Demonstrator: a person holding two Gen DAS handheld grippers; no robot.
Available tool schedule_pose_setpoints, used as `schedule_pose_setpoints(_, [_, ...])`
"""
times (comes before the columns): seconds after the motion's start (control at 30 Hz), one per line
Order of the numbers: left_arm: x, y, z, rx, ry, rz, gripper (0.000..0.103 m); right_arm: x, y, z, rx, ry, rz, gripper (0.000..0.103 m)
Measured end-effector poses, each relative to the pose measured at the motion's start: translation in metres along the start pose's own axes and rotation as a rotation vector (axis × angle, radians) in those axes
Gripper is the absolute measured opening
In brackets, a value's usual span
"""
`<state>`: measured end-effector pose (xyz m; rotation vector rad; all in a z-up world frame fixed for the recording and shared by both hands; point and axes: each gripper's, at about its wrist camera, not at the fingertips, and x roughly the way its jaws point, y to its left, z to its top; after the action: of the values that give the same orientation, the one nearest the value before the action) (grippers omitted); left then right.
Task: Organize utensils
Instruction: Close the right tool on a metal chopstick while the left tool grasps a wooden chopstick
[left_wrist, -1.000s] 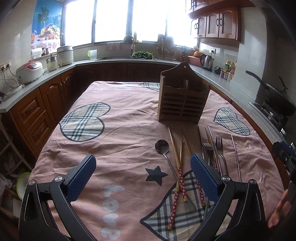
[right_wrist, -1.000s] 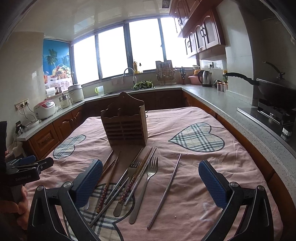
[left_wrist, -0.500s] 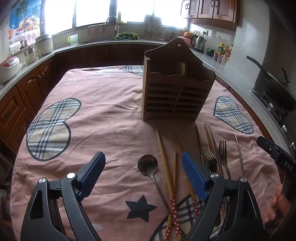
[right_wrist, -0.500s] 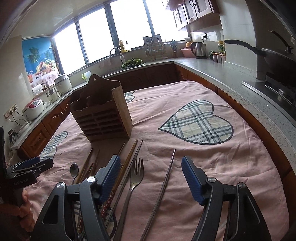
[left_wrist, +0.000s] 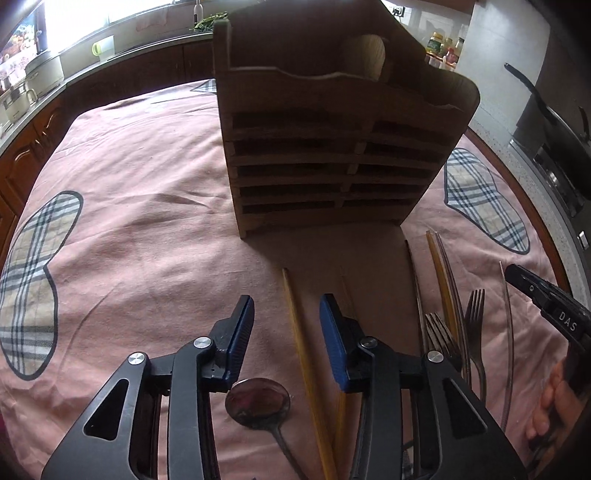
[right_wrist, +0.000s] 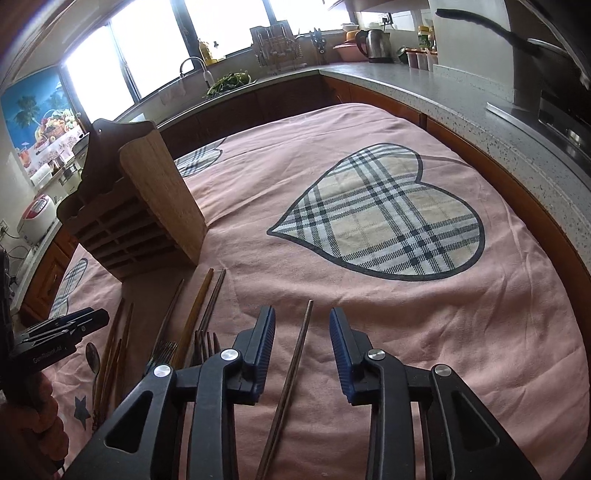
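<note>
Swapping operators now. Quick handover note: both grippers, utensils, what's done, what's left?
Left gripper: jaws open, empty, astride a wooden chopstick near the spoon.
Right gripper: jaws open, empty, astride the lone metal chopstick.
Holder stands upright on the cloth; something pale shows in one top slot, unclear what.
Forks and remaining chopsticks lie flat in front of the holder.
Done: nothing lifted yet.
Left: probably close on each chopstick, slot it, then the forks and spoon.

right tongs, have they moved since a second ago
Yes. The right tongs have come forward and down toward the table, now straddling the metal chopstick, and the wooden holder looms nearer; their jaws have narrowed but remain open.
</note>
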<state>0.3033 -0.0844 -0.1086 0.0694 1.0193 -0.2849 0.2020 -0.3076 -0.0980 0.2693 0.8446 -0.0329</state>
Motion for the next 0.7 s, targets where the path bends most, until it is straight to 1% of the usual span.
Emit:
schedule_pose_setpoints(0.07, [0.010,-0.004,0.002,0.010,0.026,0.009,0.027,0.010,0.000,0.001,-0.003,0.025,0.001,0.027])
schedule_pose_setpoints(0.13, [0.013,-0.007,0.004,0.026,0.020,0.031,0.022,0.019,0.000,0.001,-0.003,0.049,0.003,0.022])
schedule_pose_setpoints(0.17, [0.014,-0.009,0.005,0.034,0.018,0.038,0.019,0.020,0.003,0.001,-0.010,0.041,-0.003,0.022])
schedule_pose_setpoints(0.2, [0.015,-0.010,0.006,0.038,0.016,0.042,0.009,0.022,0.004,0.002,-0.023,0.042,-0.012,0.020])
schedule_pose_setpoints(0.23, [0.016,-0.012,0.006,0.043,0.014,0.043,0.007,0.022,0.005,0.002,-0.031,0.040,-0.015,0.016])
schedule_pose_setpoints(0.27, [0.016,-0.014,0.005,0.051,0.010,0.043,0.006,0.023,0.005,0.002,-0.032,0.039,-0.017,0.014])
schedule_pose_setpoints(0.3, [0.016,-0.016,0.005,0.057,0.007,0.039,0.005,0.024,0.005,0.003,-0.033,0.038,-0.018,0.008])
schedule_pose_setpoints(0.47, [0.005,-0.016,0.004,0.036,-0.009,-0.009,0.005,0.017,0.001,0.003,-0.005,0.030,0.028,0.007])
schedule_pose_setpoints(0.7, [-0.047,-0.005,-0.002,-0.010,-0.084,-0.081,0.005,-0.019,0.013,0.010,-0.002,-0.030,0.090,0.005])
